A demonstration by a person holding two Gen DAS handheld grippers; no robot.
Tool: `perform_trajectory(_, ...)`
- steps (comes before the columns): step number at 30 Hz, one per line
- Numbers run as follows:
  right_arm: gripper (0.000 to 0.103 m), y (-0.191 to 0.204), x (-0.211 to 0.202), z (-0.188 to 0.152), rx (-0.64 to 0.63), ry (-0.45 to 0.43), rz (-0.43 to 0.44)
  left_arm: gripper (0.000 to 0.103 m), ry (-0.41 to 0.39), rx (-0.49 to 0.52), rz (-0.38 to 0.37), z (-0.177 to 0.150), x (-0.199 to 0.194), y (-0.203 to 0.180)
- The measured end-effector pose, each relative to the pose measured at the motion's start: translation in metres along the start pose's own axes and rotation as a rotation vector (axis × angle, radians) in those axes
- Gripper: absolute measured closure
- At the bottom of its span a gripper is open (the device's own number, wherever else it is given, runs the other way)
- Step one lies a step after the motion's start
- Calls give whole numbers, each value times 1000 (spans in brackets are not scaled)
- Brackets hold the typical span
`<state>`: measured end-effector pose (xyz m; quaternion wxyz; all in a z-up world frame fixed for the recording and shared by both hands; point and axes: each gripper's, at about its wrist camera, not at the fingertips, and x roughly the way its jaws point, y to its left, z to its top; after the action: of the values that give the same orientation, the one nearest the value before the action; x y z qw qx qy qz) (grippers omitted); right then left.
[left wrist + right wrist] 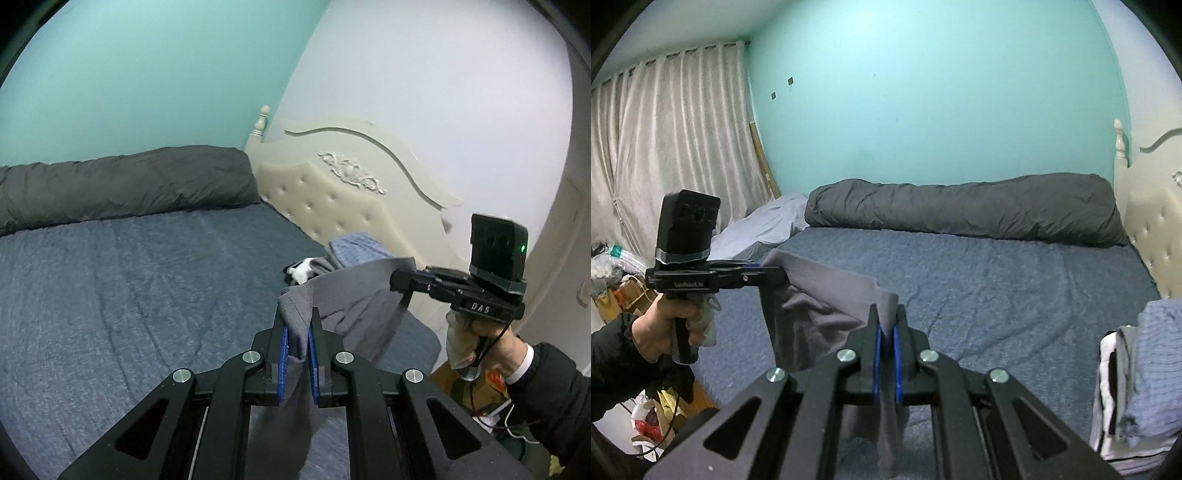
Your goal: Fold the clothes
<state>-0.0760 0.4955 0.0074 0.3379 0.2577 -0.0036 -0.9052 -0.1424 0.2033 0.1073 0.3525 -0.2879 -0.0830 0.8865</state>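
Bare bedspread ahead; folded clothes pile blocks right

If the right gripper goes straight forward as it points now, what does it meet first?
Probably the blue bedspread first, then the rolled dark grey duvet against the wall. The right gripper is shut on the grey garment, which would travel with it. Depth is unclear.

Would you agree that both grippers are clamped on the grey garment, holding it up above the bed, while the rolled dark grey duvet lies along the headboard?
One detail is wrong: the rolled duvet lies along the teal wall, not along the headboard, as the right wrist view shows. The rest holds: the left gripper and the right gripper are clamped on the grey garment, held above the bed.
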Motion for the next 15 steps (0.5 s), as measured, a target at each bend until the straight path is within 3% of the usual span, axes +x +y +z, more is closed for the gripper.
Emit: perform_trajectory(15,98,-6,-39,-2,15,-15,-39,93,6,33,-45,5,2,-41)
